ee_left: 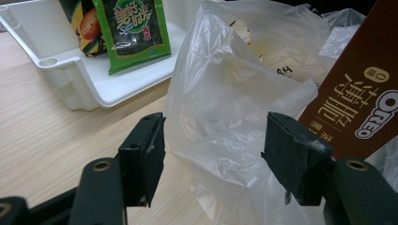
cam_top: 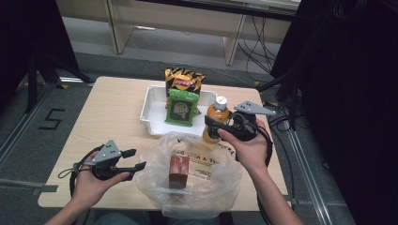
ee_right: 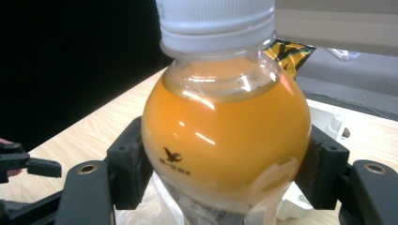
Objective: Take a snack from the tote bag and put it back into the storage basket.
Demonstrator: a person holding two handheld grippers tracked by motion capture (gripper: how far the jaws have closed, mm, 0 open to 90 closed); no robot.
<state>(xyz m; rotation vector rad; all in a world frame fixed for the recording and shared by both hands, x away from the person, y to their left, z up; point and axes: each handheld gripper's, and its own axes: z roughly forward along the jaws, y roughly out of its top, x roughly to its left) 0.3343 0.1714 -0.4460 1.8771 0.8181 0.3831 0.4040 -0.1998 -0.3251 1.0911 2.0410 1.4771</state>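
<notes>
Orange bottle point(ee_right: 225, 136) sits clamped, seemingly upright, between right claw point(ee_right: 225, 173) jaws.

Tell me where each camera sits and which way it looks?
High view: above the table, looking forward and down; forearms, both hands show.
Left gripper view: on the left hand-held gripper, facing the plastic bag; black jaws show.
Right gripper view: on the right hand-held gripper, facing the juice bottle; jaws show.
Shared: bottle in high view too.

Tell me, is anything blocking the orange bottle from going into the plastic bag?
Nothing visible blocks it. The right gripper holds the orange bottle just behind the plastic bag, whose mouth lies open. A brown box already stands inside, with room beside it.
</notes>
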